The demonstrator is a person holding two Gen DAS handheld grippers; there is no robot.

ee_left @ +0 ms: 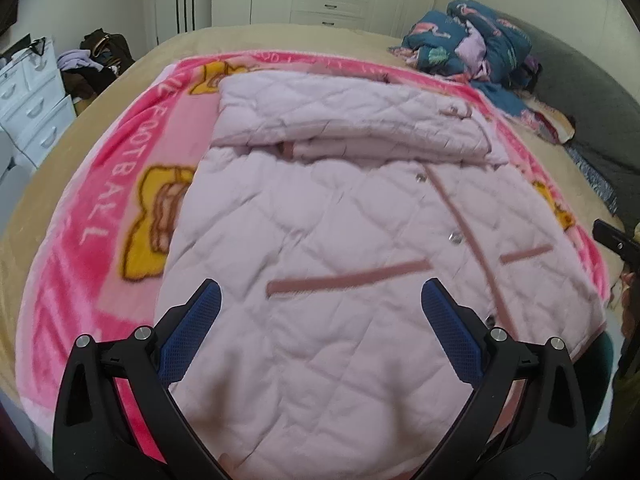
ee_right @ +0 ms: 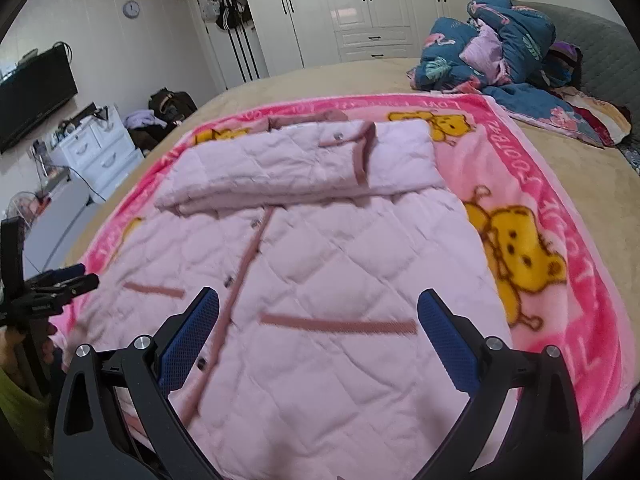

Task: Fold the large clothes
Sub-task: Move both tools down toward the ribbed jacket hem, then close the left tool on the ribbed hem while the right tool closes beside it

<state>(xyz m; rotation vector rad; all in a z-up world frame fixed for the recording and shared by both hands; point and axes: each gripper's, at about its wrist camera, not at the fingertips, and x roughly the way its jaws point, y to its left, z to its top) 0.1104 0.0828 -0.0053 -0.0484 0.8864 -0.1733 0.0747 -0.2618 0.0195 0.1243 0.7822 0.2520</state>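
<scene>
A pale pink quilted coat (ee_left: 328, 220) (ee_right: 320, 248) lies flat on a pink cartoon blanket (ee_left: 100, 200) (ee_right: 560, 208), front up, with darker pink pocket trims and a snap placket. Both sleeves are folded across its upper part into a thick band (ee_left: 340, 116) (ee_right: 296, 164). My left gripper (ee_left: 320, 296) hovers open over the coat's lower left half, nothing between its blue pads. My right gripper (ee_right: 318, 300) hovers open over the lower right half, above a pocket trim (ee_right: 340, 324). The left gripper (ee_right: 76, 276) shows at the left edge of the right wrist view.
The blanket covers a beige bed (ee_left: 280, 36) (ee_right: 580, 168). A heap of blue floral bedding (ee_left: 472, 40) (ee_right: 500, 40) lies at the far right by a grey headboard (ee_left: 592, 112). White drawers (ee_left: 32, 100) (ee_right: 96, 148), bags (ee_right: 172, 104) and wardrobes (ee_right: 360, 8) stand beyond the bed.
</scene>
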